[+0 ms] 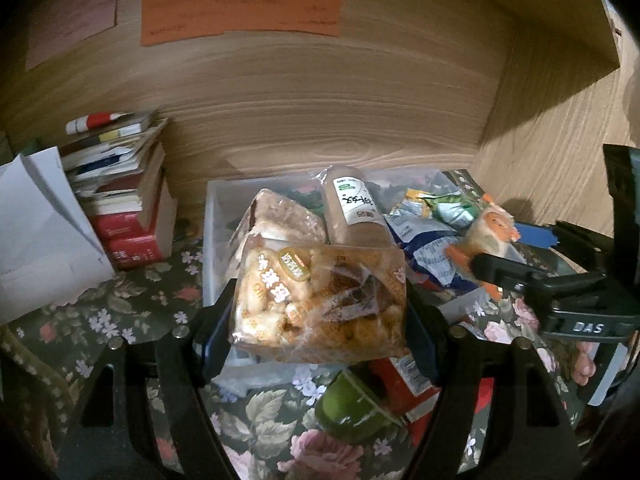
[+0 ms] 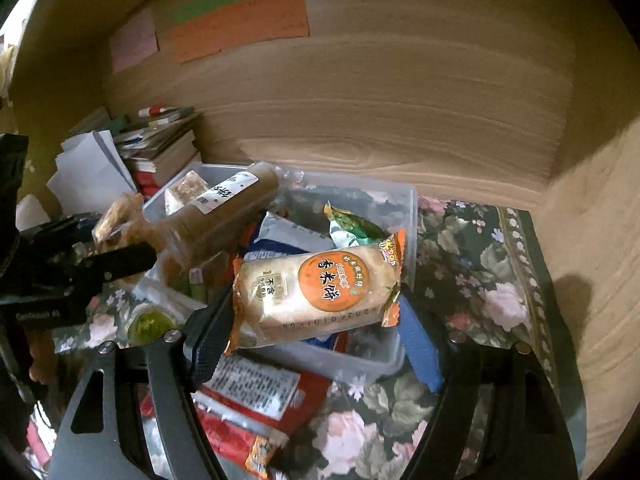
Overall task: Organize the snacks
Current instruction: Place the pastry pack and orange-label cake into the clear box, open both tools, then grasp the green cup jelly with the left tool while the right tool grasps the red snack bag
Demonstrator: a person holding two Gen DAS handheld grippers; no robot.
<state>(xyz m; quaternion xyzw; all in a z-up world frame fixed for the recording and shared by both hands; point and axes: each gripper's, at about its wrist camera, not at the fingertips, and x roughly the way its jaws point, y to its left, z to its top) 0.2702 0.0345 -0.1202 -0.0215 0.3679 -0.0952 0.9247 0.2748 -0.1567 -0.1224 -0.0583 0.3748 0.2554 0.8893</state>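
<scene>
Rice cracker pack (image 2: 316,296): orange-and-clear wrapper, long axis nearly level across the right wrist view, right end tilted slightly up; held above the near wall of the clear plastic bin (image 2: 404,208).
Right gripper (image 2: 316,320): clenched on the rice cracker pack, one finger at each end.
Pastry bag (image 1: 320,300): clear bag of golden pieces, broad face to the camera, long axis side to side, over the bin's near edge.
Left gripper (image 1: 320,320): grasping the pastry bag from both sides.
Bin contents: brown biscuit tube (image 1: 354,208) lying lengthwise toward the wooden back panel (image 1: 320,100), among foil packets.
Desk (image 2: 480,264): floral cloth; red packets (image 2: 256,420) lie before the bin, book stack (image 1: 128,192) left.
</scene>
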